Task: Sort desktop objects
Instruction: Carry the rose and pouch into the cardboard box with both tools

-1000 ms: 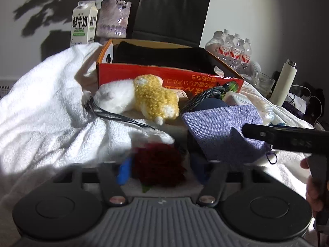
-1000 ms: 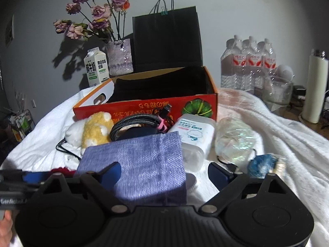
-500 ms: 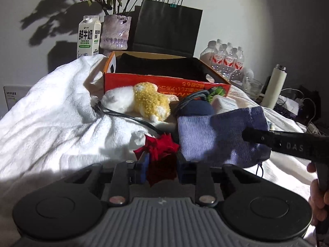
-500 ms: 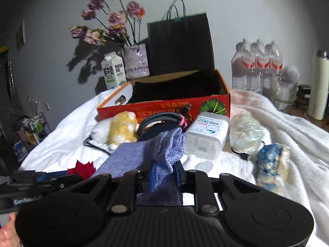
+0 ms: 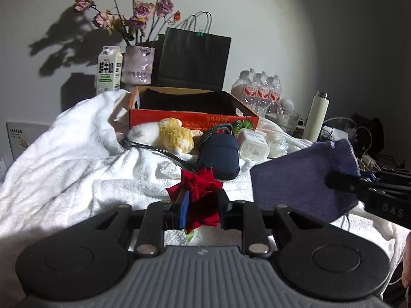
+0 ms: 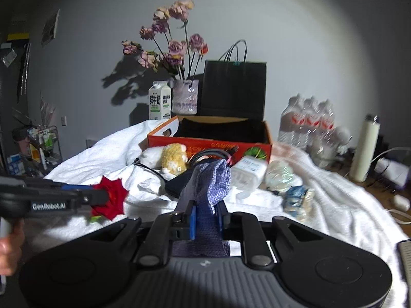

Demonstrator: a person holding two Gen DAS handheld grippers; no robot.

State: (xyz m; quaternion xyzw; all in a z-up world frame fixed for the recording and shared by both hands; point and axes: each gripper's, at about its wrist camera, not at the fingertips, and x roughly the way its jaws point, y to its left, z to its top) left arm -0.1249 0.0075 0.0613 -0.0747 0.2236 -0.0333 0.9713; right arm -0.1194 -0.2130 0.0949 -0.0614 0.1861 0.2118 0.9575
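While lifted since before | left gripper (image 5: 201,205) jaws pinch rose (image 5: 199,184) | right gripper (image 6: 205,214) jaws pinch pouch (image 6: 205,187) (both airborne)

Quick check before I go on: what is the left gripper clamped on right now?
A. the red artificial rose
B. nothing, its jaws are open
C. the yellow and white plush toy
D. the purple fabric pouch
A. In the left wrist view the left gripper has its fingers closed on the red artificial rose, lifted above the white towel; the purple fabric pouch is in the right gripper.
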